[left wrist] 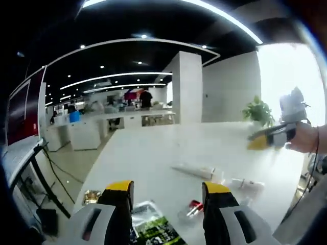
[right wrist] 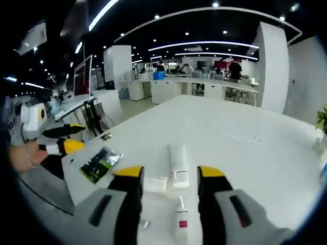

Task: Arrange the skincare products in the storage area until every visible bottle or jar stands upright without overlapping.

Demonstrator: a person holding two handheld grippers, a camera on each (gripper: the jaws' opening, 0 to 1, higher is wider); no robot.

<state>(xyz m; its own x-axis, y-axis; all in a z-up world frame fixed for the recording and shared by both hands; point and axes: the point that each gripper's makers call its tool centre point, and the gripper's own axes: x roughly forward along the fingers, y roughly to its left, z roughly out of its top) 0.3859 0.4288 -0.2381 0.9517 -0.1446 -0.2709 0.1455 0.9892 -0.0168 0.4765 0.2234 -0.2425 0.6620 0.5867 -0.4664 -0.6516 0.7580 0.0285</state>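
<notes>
Both jaw pairs wide, empty; white tube lying flat: likely light, soft, slippery — grip mid-body, gently

In the left gripper view, the left claw is hiding part of the green sachet, and the right claw is showing blurred. In the right gripper view, the slim bottle is running off the bottom edge.
</notes>
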